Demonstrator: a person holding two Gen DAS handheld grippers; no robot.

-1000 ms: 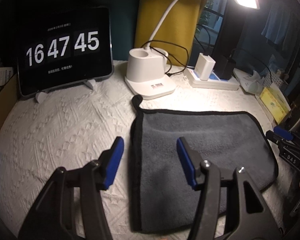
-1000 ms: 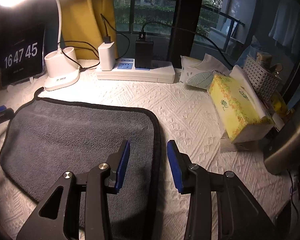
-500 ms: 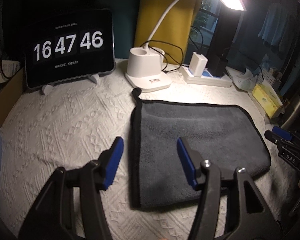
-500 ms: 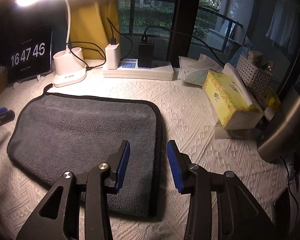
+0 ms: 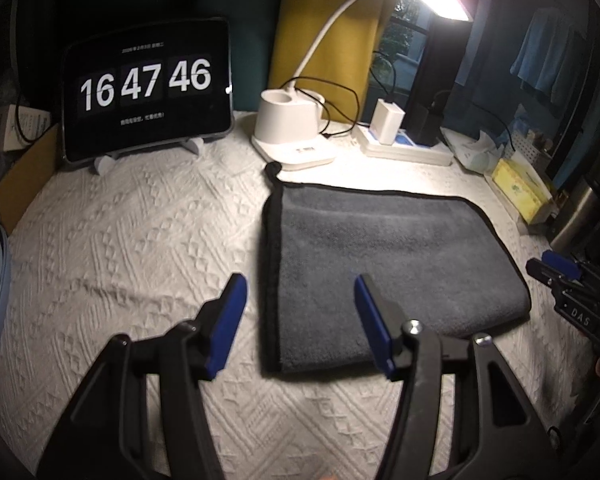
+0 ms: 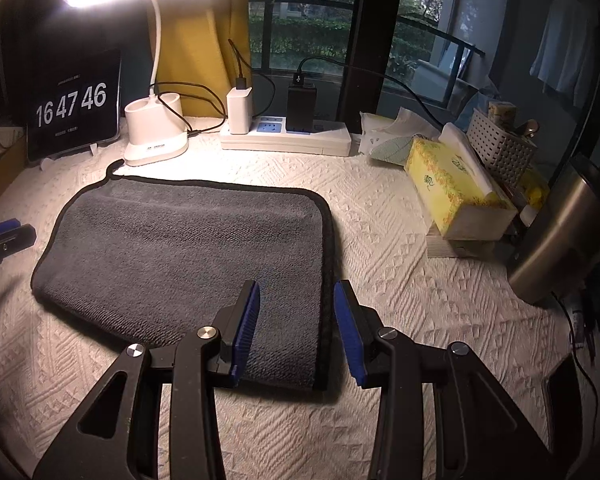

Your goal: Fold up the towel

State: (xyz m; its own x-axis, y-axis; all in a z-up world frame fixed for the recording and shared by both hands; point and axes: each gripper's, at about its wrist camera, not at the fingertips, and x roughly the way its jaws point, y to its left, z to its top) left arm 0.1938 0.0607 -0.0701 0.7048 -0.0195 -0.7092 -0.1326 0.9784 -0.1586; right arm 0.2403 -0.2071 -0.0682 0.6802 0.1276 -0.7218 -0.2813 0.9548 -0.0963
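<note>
A grey towel with a black border lies folded flat on the white textured cloth; it also shows in the right wrist view. My left gripper is open and empty, held above the towel's near left corner. My right gripper is open and empty, above the towel's near right edge. Each gripper's tip shows at the edge of the other's view: the right one and the left one.
Along the back stand a tablet clock, a white desk lamp base and a power strip with chargers. A yellow tissue box, a white basket and a steel flask stand at the right.
Both grippers have pulled back and up from the towel, so more of the towel and cloth shows. The jaws have stayed open. The towel has not moved.
</note>
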